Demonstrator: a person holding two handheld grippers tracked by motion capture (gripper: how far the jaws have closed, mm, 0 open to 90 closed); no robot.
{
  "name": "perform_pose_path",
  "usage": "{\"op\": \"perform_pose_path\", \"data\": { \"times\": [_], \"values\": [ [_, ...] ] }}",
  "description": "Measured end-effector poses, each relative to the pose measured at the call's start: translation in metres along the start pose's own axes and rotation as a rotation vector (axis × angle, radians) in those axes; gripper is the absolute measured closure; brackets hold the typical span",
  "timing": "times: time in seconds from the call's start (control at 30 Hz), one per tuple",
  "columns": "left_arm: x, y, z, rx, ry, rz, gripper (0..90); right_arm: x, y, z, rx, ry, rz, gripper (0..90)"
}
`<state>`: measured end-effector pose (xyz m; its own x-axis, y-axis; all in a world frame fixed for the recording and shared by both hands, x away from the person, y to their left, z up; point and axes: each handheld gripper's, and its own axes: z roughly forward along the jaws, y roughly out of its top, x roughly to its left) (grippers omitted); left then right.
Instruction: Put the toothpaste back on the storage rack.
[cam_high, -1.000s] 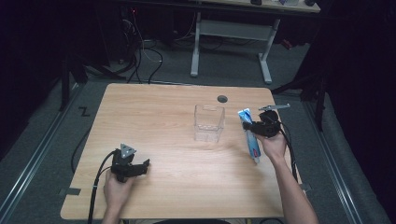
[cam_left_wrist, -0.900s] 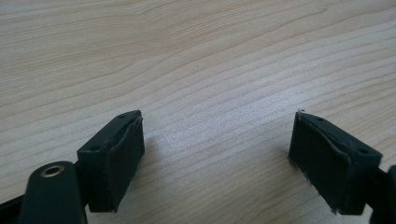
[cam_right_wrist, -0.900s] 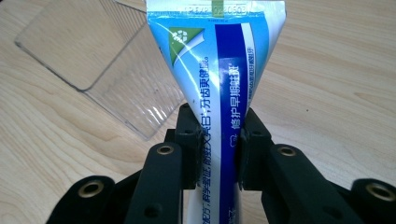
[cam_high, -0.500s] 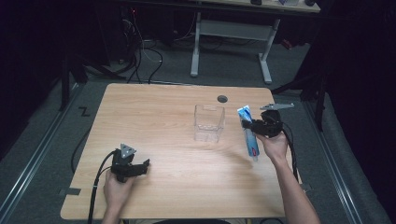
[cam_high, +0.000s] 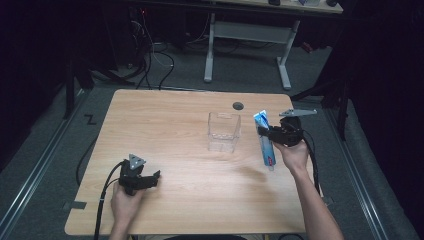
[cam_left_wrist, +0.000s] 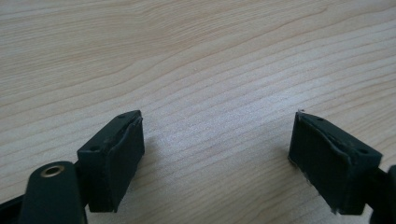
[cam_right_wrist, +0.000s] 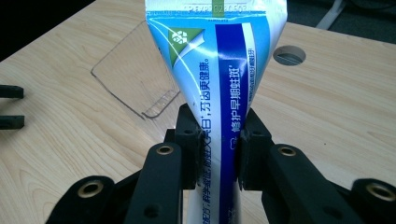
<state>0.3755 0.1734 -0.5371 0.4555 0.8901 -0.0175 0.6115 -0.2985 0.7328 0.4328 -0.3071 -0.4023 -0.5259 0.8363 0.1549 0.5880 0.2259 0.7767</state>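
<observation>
A blue and white toothpaste tube (cam_high: 265, 141) hangs at the table's right side, crimped end up, cap end down and just above the wood. My right gripper (cam_high: 264, 133) is shut on it; in the right gripper view the pads squeeze the toothpaste tube (cam_right_wrist: 215, 70) across its middle. A clear plastic cup (cam_high: 223, 131) stands just left of the tube, near the table's centre, and the clear plastic cup (cam_right_wrist: 133, 74) shows beyond the tube's left edge. My left gripper (cam_high: 156, 177) rests low at the front left, open, with only bare wood between its fingers (cam_left_wrist: 112, 158).
The wooden table (cam_high: 165, 125) has a round cable hole (cam_high: 238, 105) behind the cup. Cables trail from both grippers off the front edge. A desk frame and cables stand on the floor beyond the far edge.
My right gripper has lifted the toothpaste tube off the table and swung it more upright. The left gripper has stayed put.
</observation>
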Motion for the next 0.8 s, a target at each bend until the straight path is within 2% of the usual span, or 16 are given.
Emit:
{"op": "perform_pose_path", "data": {
  "times": [0.27, 0.8],
  "values": [
    [0.0, 0.0, 0.0, 0.0, 0.0, 0.0, 18.6, 0.01, 0.007, -0.004, -0.028, 0.044, -0.02, 74.3],
    [0.0, 0.0, 0.0, 0.0, 0.0, 0.0, 18.5, 0.031, 0.025, -0.003, -0.068, 0.071, -0.062, 74.2]
  ]
}}
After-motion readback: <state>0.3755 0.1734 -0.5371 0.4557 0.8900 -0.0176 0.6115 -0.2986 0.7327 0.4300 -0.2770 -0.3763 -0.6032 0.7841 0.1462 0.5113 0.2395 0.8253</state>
